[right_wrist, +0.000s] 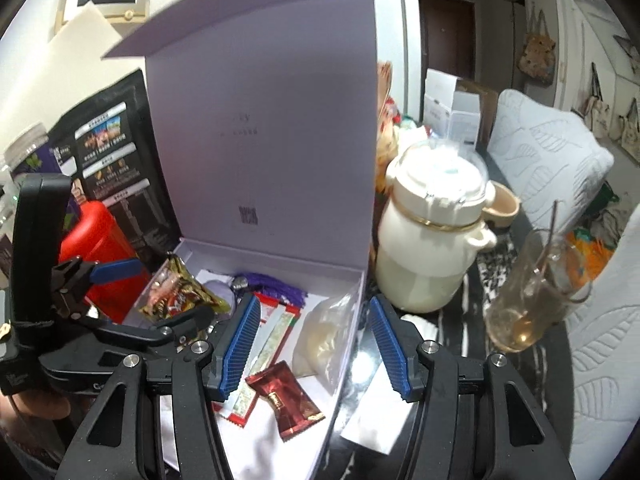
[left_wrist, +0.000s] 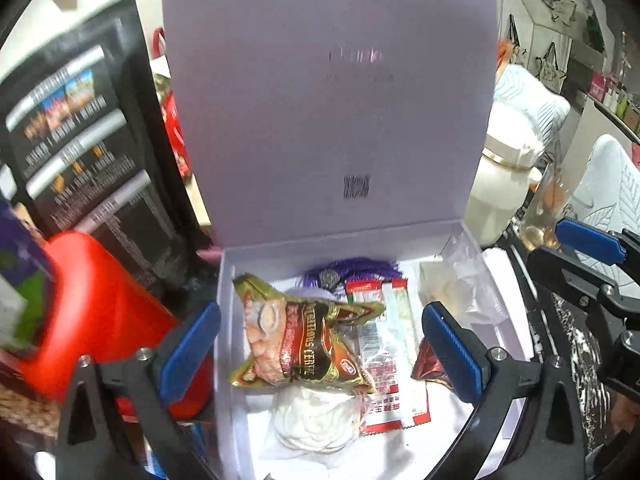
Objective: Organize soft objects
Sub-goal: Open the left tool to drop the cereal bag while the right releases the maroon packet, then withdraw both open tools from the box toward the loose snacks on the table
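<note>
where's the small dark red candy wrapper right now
In the right wrist view, the dark red candy wrapper lies inside the lavender box, near its front, beside the red-and-white sachet.

matt lilac card box (left_wrist: 420, 236); between the ribbed blue plastic pads (left_wrist: 452, 352), a glossy foil packet (left_wrist: 304, 340); right of the fingers, a clear glass (right_wrist: 532, 292).

Indoor light, fairly bright, slightly cool cast. Heavy fisheye bend + dark vignette at corners, both views. Motion blur on black printed bag (left_wrist: 84, 152) and lid (left_wrist: 320, 92) print. Glare spot on glossy tabletop (right_wrist: 366, 360). Soft shadow inside box (right_wrist: 340, 340).
</note>
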`<state>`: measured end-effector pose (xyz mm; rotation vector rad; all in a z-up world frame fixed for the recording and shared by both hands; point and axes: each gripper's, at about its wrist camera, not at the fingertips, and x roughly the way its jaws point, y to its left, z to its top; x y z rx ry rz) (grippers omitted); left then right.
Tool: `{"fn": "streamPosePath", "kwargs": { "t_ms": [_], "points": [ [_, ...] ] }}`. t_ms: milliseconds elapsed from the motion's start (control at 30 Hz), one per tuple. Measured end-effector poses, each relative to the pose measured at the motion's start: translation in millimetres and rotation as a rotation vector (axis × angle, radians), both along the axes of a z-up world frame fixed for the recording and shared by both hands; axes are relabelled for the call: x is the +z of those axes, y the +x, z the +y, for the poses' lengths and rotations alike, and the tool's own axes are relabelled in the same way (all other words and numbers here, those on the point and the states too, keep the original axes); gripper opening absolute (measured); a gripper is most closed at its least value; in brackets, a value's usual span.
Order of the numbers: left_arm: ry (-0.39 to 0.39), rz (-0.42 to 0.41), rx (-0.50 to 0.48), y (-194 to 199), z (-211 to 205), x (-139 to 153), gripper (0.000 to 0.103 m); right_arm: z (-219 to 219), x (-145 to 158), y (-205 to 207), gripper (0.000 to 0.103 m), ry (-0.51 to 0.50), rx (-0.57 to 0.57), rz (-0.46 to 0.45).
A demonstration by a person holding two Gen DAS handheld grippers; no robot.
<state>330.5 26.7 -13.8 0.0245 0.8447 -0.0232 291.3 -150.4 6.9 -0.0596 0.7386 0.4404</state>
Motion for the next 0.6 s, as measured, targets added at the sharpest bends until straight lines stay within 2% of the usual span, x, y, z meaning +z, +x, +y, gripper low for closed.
{"fn": "streamPosePath", "kwargs": {
  "t_ms": [133, 467, 600],
  "points": [
    [0.01, -0.053, -0.004, -11.2, -1.8, 28.4, 0.102, -5.1, 16.1, -8.6, 0.057, 0.007, -0.005, -0.025],
    [0.008, -0.183, -0.015, -46.7, -8.4, 90.5, 0.102, -12.0, 77.2, -46.9, 0.057, 0.03, 0.009, -0.151],
    [0.002, -0.233, -0.021, -64.9, -7.7, 110.9, 0.102, -16.5, 98.9, -65.9, 0.061, 0.048, 0.007, -0.199]
  ]
}}
